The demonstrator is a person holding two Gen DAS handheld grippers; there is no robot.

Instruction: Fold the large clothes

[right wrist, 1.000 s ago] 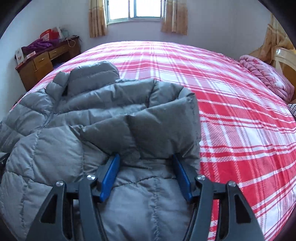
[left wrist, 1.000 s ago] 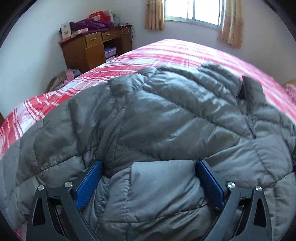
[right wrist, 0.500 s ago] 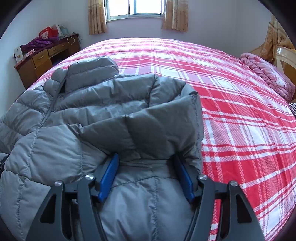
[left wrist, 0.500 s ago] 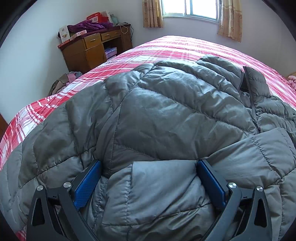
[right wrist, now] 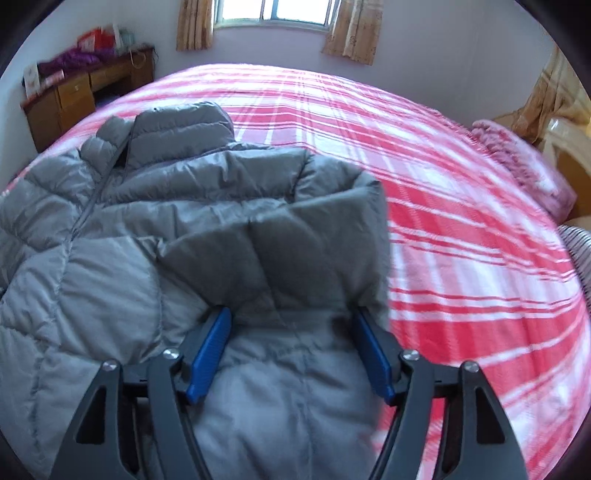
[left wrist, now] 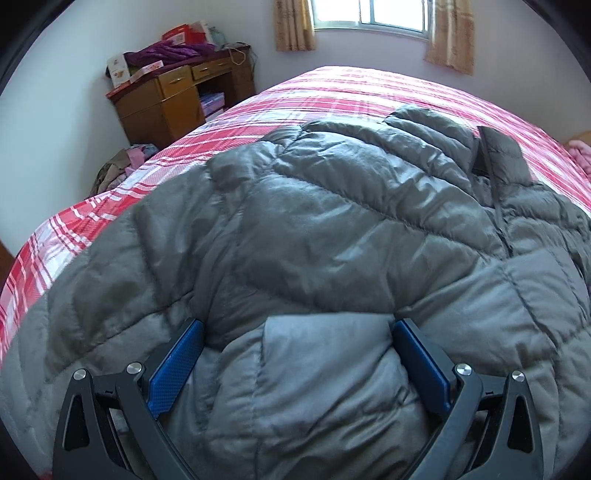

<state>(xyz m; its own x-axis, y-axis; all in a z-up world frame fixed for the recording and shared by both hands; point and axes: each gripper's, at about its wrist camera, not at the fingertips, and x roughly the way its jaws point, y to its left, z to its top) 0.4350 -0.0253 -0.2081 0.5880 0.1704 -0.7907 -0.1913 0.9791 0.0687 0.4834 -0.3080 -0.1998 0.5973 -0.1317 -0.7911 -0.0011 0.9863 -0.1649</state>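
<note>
The jacket (right wrist: 177, 229) lies spread on the bed (right wrist: 424, 206), over its left part in the right wrist view, with its collar (right wrist: 184, 122) toward the far edge, where the window (right wrist: 280, 11) is in the wall behind. One sleeve (right wrist: 314, 254) is folded inward across the body of the jacket, by the jacket's right edge. The bed's right part lies bare beside it. A pillow (right wrist: 524, 162) sits at the bed's far right corner. Past the bed's left edge a desk (left wrist: 166, 99) stands in the room's far left corner, with boxes (left wrist: 122, 70) and cloth (left wrist: 166, 50) piled on top. Clothes (left wrist: 122, 166) lie heaped on the floor between the desk and the bed's left edge.
</note>
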